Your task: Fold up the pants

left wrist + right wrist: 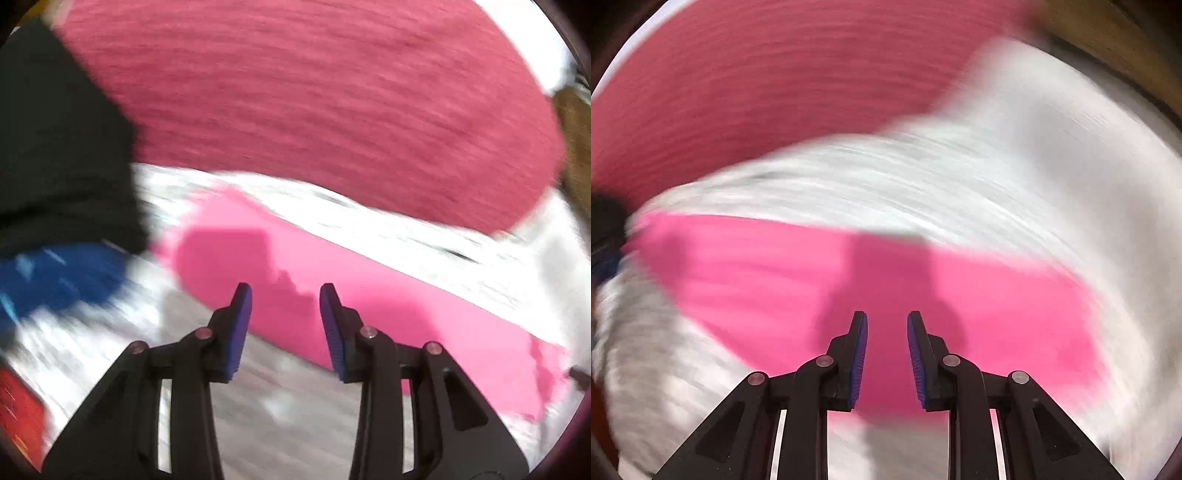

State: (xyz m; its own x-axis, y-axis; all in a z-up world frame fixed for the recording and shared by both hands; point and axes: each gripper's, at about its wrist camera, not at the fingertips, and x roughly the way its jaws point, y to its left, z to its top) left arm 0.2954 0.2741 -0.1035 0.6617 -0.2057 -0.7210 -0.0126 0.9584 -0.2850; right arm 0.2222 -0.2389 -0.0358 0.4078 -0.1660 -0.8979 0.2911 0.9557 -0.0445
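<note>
1. The pants (332,295) are bright pink cloth, and I judge them light, soft and limp: they will sag and drape from wherever they are pinched, not hold a shape. Nothing fragile here.
2. The best hold is probably an edge or corner, with one gripper at each end of the same edge so the cloth lifts evenly. Motion blur hides hems and waistband, so I cannot tell which end is which.
3. They appear as a long, flat pink band (849,277), plain in colour, lying on a white surface (424,240), likely a bed sheet. A large dark-pink cloth (314,92) lies beyond them, and black (55,147) and blue (62,277) items sit to the left.
4. The left gripper (285,295) has its fingers apart and empty, above the pants' near edge.
5. The right gripper (887,321) is also parted, holding nothing, directly over the pink cloth.
</note>
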